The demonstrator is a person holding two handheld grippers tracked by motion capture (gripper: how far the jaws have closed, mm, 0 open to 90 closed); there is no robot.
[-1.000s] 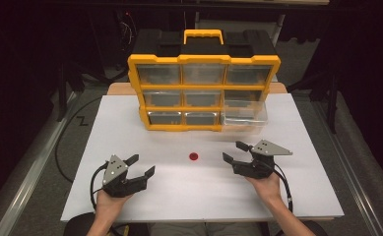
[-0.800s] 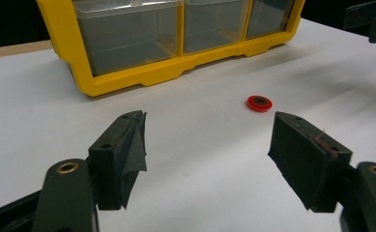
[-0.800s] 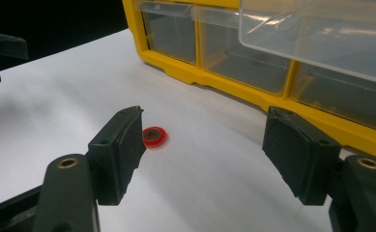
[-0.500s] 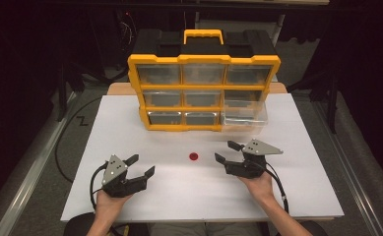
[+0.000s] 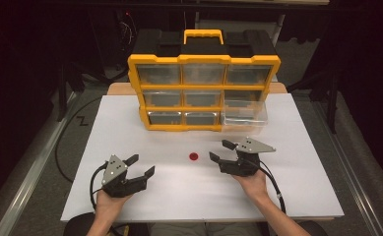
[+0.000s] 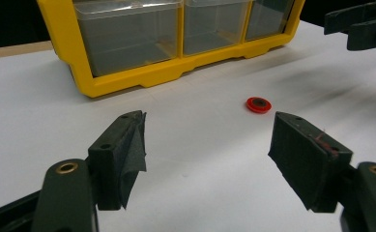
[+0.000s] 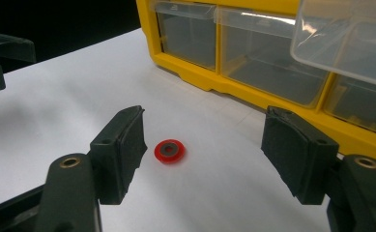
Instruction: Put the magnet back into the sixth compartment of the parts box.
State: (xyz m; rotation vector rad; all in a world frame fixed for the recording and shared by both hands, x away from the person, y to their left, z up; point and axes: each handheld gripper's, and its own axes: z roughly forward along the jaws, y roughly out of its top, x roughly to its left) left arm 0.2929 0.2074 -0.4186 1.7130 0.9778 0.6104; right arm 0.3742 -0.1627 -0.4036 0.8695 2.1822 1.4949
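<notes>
Nearest the table's front edge, toward its left corner, the left gripper rested low over the white table in the person's left hand, its jaws spread wide with nothing between them. In the left gripper view the red washer lay flat on the bare surface ahead of those jaws and nearer the right-hand one, well apart from both.

A little farther in, on the right half of the table, the right gripper pointed leftward toward the table's middle. Its jaws stood wide and empty; they had just been closing slightly, with nothing gripped. The washer lay just beyond its fingertips, near but not touching. In the right gripper view it sat on the table just past the left-hand jaw's tip, within the span of the opening and clear of both pads.

Beyond the washer, toward the table's far edge, stood the yellow drawer cabinet, with one clear drawer at its lower right pulled partly out.
</notes>
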